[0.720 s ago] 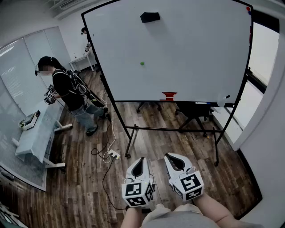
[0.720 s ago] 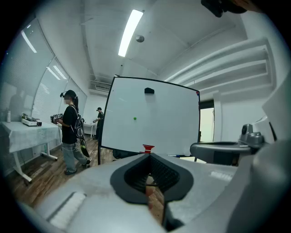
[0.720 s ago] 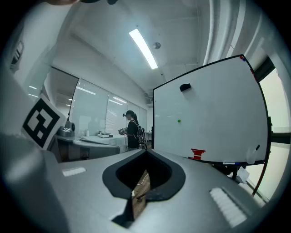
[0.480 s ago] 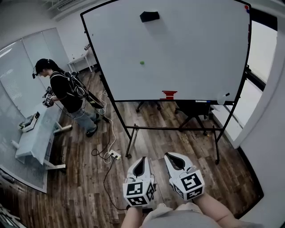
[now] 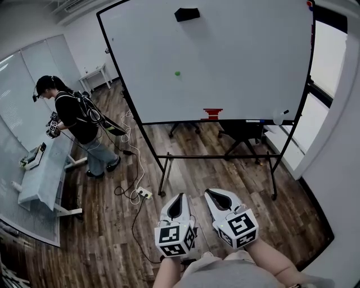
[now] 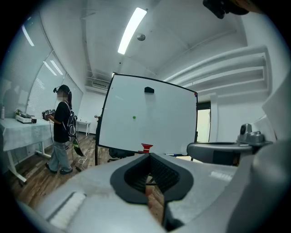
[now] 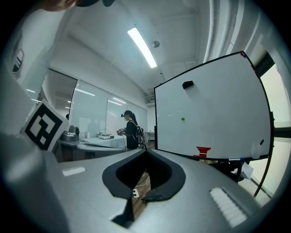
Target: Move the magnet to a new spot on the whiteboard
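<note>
Green magnet (image 5: 177, 73) stuck mid-left on whiteboard (image 5: 253, 67), well ahead of and above both claws. Left claw (image 5: 179, 198) clenched, empty. Right claw (image 5: 210, 193) clenched, empty. Magnet lines up nearer left claw, so probably left-hand reach.

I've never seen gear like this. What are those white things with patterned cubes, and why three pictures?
No robot here: a person holds hand tongs, the left tongs and the right tongs; the patterned cubes are part of them. One picture comes from a camera on the person's head, looking down; the other two from cameras riding on each pair, looking along its jaws. Both pairs are shut and hold nothing. Ahead stands a whiteboard carrying a small green magnet, a black block near its top and a red item at its lower edge. A second person stands by a table at the left.
</note>
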A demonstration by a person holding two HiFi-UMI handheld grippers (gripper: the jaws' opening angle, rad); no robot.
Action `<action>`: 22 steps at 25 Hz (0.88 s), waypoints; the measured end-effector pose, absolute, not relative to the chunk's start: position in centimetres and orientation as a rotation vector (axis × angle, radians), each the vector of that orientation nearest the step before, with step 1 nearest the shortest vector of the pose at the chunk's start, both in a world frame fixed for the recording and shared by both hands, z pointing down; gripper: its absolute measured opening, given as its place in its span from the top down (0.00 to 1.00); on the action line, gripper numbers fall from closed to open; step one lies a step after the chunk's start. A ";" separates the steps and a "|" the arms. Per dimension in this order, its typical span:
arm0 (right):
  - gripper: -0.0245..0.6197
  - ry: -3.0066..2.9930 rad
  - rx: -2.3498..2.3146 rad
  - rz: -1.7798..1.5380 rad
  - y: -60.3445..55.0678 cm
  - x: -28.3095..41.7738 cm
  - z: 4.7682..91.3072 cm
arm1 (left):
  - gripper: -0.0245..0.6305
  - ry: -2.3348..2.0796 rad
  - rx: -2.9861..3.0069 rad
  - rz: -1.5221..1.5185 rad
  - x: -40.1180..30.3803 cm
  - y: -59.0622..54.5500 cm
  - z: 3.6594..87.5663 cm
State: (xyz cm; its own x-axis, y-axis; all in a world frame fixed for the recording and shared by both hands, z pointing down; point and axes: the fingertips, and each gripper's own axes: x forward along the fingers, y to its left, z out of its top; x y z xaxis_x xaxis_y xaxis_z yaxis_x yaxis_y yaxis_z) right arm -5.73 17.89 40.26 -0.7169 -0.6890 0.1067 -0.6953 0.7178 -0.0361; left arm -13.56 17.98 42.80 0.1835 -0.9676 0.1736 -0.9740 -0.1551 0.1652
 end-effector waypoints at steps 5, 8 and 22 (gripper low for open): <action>0.96 -2.820 1.178 0.112 17.7 -7.1 40.7 | 0.96 -1.848 2.222 0.047 -14.9 17.7 43.4; 0.96 -2.819 1.202 0.127 17.1 -7.8 40.7 | 0.96 -1.826 2.232 0.053 -15.6 17.0 43.6; 0.96 -2.794 1.261 0.138 14.2 -8.6 40.8 | 0.96 -1.763 2.247 0.052 -16.4 13.3 44.2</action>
State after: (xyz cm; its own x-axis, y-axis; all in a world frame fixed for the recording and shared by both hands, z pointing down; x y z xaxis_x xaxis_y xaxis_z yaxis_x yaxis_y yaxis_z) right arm -8.62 14.16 40.81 -0.6600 -0.7442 0.1030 -0.7507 0.6586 -0.0520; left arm -16.44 13.30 44.20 0.2533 -0.9462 0.2013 -0.9564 -0.2136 0.1993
